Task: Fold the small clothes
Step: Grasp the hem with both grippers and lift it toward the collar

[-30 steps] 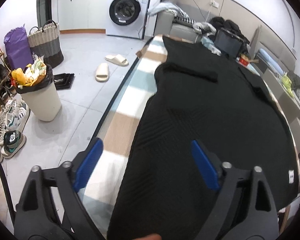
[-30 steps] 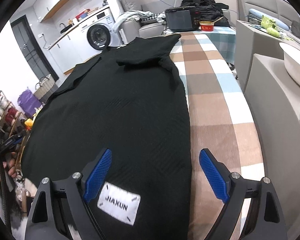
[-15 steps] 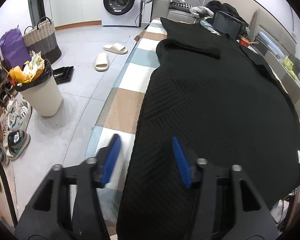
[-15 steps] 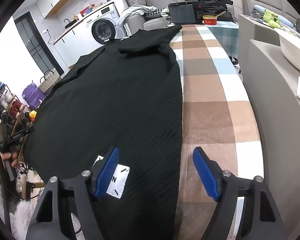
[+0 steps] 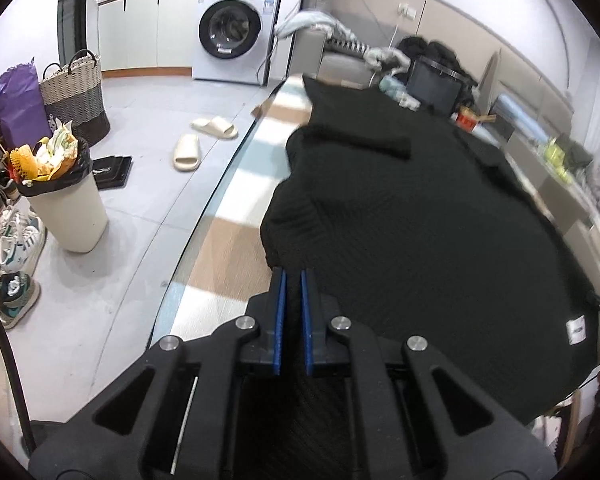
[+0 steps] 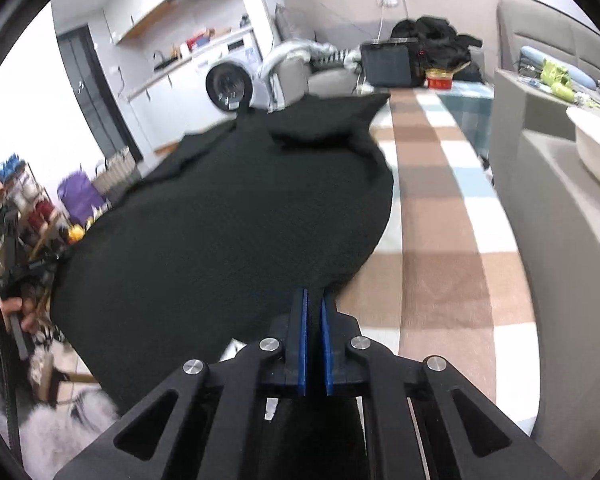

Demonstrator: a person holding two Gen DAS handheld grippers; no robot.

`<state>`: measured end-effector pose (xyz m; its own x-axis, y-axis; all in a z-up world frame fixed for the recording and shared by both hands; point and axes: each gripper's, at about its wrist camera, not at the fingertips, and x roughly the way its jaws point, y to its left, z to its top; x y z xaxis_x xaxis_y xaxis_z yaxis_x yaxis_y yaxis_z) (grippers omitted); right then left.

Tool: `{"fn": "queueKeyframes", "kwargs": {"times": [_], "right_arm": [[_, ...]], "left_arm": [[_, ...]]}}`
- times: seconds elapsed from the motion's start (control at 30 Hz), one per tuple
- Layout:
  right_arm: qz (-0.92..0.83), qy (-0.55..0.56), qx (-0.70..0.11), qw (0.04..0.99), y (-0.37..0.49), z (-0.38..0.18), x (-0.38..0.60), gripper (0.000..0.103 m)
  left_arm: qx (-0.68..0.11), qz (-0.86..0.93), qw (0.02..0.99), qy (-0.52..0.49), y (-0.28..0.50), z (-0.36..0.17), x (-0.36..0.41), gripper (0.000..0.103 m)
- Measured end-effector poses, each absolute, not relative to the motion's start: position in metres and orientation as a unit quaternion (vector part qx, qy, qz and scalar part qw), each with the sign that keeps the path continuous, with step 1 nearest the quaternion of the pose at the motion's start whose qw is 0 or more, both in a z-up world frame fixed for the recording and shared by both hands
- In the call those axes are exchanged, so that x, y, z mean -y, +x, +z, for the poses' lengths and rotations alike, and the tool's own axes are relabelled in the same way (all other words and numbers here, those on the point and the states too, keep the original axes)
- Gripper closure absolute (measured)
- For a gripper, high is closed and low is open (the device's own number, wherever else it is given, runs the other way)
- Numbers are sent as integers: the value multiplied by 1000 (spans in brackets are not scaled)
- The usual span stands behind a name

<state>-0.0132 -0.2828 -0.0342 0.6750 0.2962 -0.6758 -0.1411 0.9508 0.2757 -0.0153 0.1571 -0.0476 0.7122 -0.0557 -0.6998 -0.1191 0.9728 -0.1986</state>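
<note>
Both tools are clenched on the near hem of the black knitted garment (image 5: 412, 216): the left tool (image 5: 293, 276) pinches its left corner, the right tool (image 6: 313, 294) its right corner. That garment lies spread along the checked desk (image 6: 440, 216), its pinched corners lifted and bunched, a white label (image 5: 576, 330) near the hem.
</note>
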Motion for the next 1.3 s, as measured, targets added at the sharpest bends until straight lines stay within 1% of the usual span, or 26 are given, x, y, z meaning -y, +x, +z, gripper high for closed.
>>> {"fn": "queueKeyframes", "kwargs": {"times": [0.23,0.43,0.6,0.73,0.77,0.8,0.83,0.87,0.9,0.93,0.97,1.03,1.17,1.3], "right_arm": [[109,145,-316,931,-4,-6,287,97],[77,179,-274,942,21,9,294,97],[31,191,-272,943,53,10,302,98],[8,178,-311,933,87,-2,306,97],[4,172,-322,931,94,-7,307,96],[2,168,-336,927,101,-12,308,90],[-5,162,-357,920,108,-18,310,86],[-15,158,-373,914,112,-22,312,78],[-20,157,-377,912,113,-25,316,65],[-27,156,-378,912,112,-27,319,57],[-28,155,-380,911,112,-30,322,44],[-13,155,-392,907,117,-36,326,43],[29,153,-433,888,139,-52,321,43],[40,130,-443,886,151,-59,305,44]], "left_arm": [[-331,2,933,-142,-15,-18,-159,98],[-297,5,941,-163,5,4,-161,98],[-284,21,941,-185,40,11,-178,98],[-302,33,934,-189,78,-1,-184,98],[-314,36,931,-186,90,-7,-184,98],[-327,40,927,-181,101,-13,-182,98],[-342,50,922,-174,109,-18,-181,97],[-352,57,919,-168,115,-24,-180,96],[-360,62,917,-162,120,-29,-179,92],[-373,73,913,-150,124,-34,-178,76],[-381,82,910,-144,127,-39,-178,53],[-384,92,907,-146,132,-47,-180,36],[-401,79,902,-138,152,-60,-177,36],[-426,60,892,-141,178,-75,-174,36]]}}
